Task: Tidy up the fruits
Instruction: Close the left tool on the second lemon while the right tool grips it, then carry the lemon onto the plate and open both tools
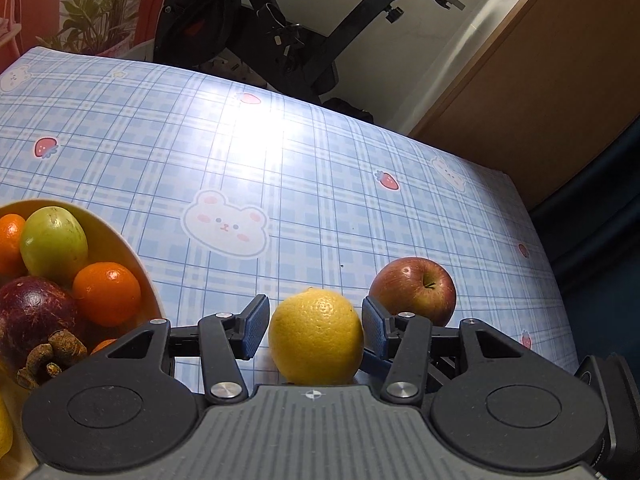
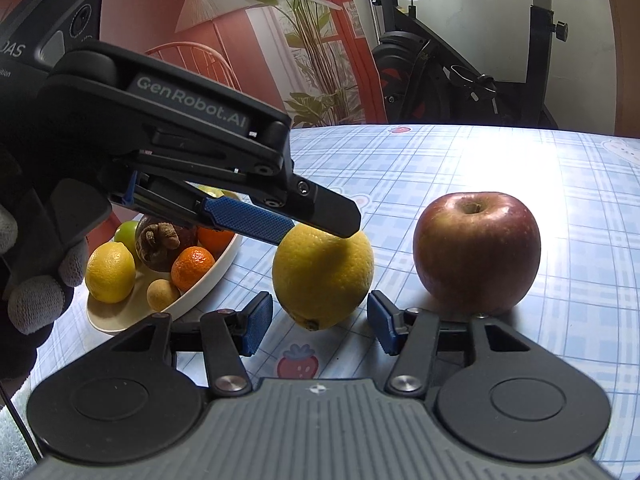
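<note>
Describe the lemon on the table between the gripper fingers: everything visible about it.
The lemon is bright yellow with dimpled, slightly glossy peel, whole and unblemished as far as shown. In the right wrist view it stands tilted on the checked tablecloth, its nub end low and toward the camera. It sits between the bowl and the apple, touching neither. The left gripper straddles it, pads close on both sides; whether they press it is unclear. The right gripper is open just short of it.

Two lemons: one [image 2: 322, 276] between the left gripper's [image 1: 316, 330] fingers, one [image 2: 110, 272] in the bowl [image 2: 204, 292]. One apple [image 2: 476, 250] right of that gripper. The bowl also holds two oranges, one green fruit [image 1: 54, 244], one mangosteen [image 1: 34, 320], one small tan fruit [image 2: 162, 294].
</note>
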`<state>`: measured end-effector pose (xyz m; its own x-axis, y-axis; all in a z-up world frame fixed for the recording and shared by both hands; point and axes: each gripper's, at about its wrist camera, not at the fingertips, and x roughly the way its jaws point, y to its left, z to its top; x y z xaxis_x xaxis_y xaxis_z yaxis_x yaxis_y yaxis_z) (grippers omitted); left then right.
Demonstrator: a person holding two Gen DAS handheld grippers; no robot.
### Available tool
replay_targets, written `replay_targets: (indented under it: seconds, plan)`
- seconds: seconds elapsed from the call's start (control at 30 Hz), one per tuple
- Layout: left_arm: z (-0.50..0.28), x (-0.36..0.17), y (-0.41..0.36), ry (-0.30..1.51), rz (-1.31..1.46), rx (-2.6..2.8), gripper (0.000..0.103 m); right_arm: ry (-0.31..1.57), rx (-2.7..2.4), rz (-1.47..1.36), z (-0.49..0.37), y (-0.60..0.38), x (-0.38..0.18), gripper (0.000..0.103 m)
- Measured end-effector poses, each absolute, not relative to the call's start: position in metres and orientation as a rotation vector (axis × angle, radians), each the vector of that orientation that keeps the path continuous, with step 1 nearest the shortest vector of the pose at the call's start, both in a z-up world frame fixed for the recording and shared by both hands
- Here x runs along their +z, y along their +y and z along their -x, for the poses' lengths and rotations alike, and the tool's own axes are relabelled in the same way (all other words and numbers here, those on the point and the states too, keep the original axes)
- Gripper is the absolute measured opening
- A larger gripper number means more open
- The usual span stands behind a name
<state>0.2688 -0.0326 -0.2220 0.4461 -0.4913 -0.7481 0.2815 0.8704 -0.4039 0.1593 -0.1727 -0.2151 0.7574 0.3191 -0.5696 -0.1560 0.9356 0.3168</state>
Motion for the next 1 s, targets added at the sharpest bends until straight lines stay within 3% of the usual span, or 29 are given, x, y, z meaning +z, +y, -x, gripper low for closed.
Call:
replay_targets:
  seconds: [0.47,1.0]
  plan:
    - [-0.256,-0.215,-0.02,1.007,0.219,-0.541,0.052,0.665,0.288,-0.235,-0.148,-0.16,-0.203,0.054]
    - [-0.211,-0.181,0.053,0.976,0.229,-0.493,0.052,0.678,0.433,-0.114,-0.139,-0.086,-0.171,0.053]
